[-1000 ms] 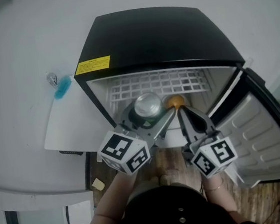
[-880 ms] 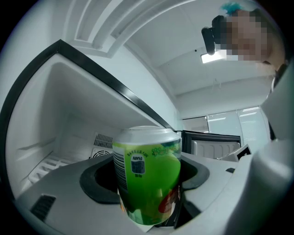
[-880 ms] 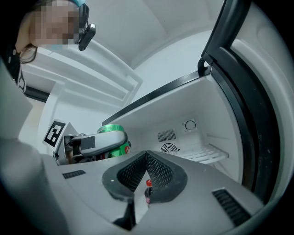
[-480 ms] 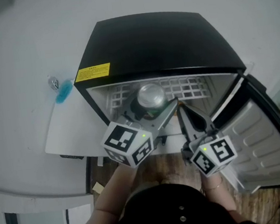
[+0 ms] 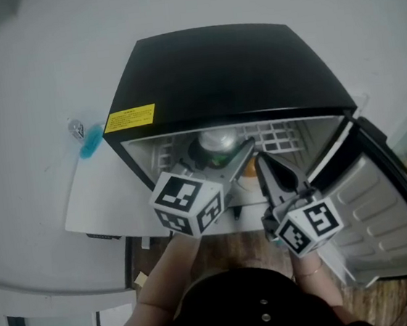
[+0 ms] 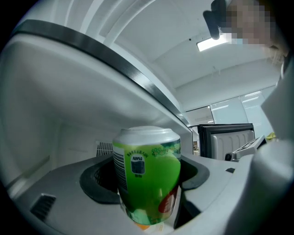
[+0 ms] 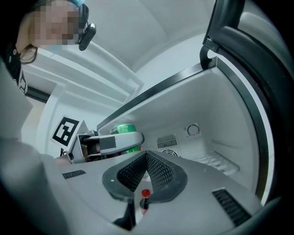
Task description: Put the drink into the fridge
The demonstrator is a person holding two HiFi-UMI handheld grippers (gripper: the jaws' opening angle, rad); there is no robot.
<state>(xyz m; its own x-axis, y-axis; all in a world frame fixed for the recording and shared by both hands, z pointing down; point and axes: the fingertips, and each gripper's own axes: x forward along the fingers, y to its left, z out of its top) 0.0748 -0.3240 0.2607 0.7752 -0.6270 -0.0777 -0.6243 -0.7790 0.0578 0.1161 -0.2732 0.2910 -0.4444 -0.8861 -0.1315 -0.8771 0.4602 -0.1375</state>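
Observation:
The drink is a green can [image 6: 148, 170] with a silver top [image 5: 217, 142]. My left gripper [image 5: 214, 154] is shut on it and holds it upright just inside the open mouth of the black mini fridge [image 5: 215, 69]. The right gripper view shows the can [image 7: 121, 129] from the side, in the left gripper's jaws, under the fridge's top edge. My right gripper [image 5: 259, 161] is shut and empty, its tips at the fridge opening just right of the can. Its closed jaws [image 7: 146, 155] point at the white back wall [image 7: 197, 137].
The fridge door [image 5: 383, 204] stands open to the right. A white wire shelf [image 5: 277, 134] lies inside at the back. A small red-capped bottle [image 7: 145, 200] shows below my right jaws. A white panel [image 5: 104, 188] and a blue item [image 5: 90, 144] lie left of the fridge.
My left gripper has carried the can forward, from in front of the opening to under the fridge's top edge. The right gripper has hardly moved.

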